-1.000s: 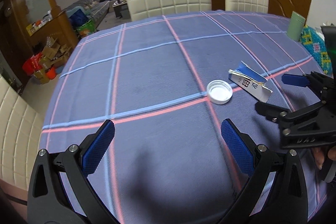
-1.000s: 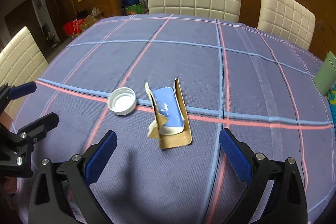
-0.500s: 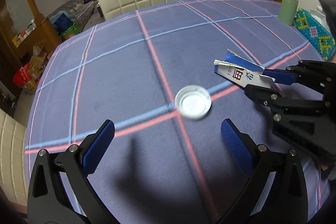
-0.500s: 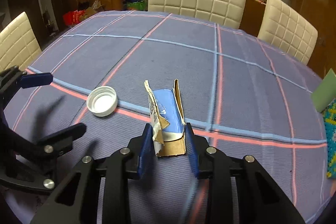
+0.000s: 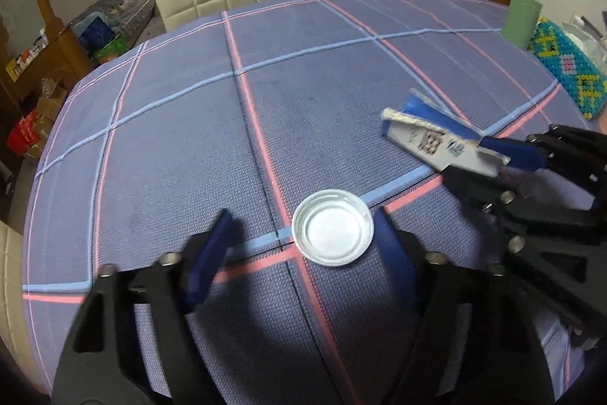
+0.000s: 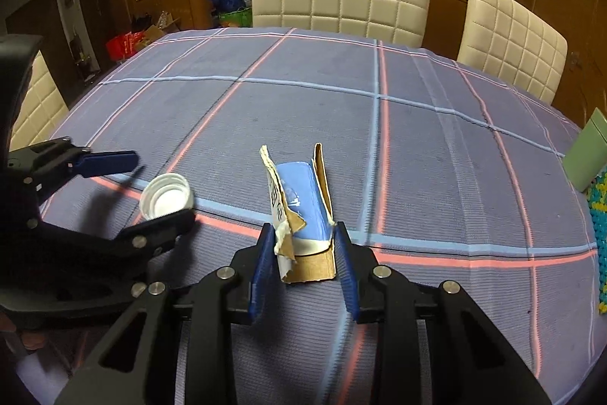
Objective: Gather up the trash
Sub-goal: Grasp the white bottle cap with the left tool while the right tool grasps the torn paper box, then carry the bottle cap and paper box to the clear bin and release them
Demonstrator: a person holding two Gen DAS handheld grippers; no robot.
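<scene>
From the left wrist view, my left gripper [image 5: 299, 241] has its fingers spread with the white bottle cap [image 5: 333, 232] lying between them, rim up, on the tabletop [image 5: 170, 124]. The right-hand finger sits just beside the cap's edge; the left-hand finger is clearly apart from it, so nothing is pinched yet. To the right, the torn blue-and-white carton [image 5: 436, 139] sits in the fingers of my right gripper [image 5: 489, 162]. A green cup [image 5: 522, 18] and a beaded tissue box [image 5: 565, 71] stand near the far right edge.

From the right wrist view, my right gripper [image 6: 303, 255] has its fingers drawn in against both sides of the torn carton [image 6: 299, 211], pinching its near end; whether the carton is lifted or rests on the cloth I cannot tell. The bottle cap [image 6: 166, 196] lies to the left, between the left gripper's [image 6: 148, 188] fingers.

By my judgement, the task is at an early stage: one piece is gripped, the cap is bracketed but not grasped, and no bin or bag shows in either view. What is left is to close on the cap, lift both pieces and carry them off to wherever the trash goes.
</scene>
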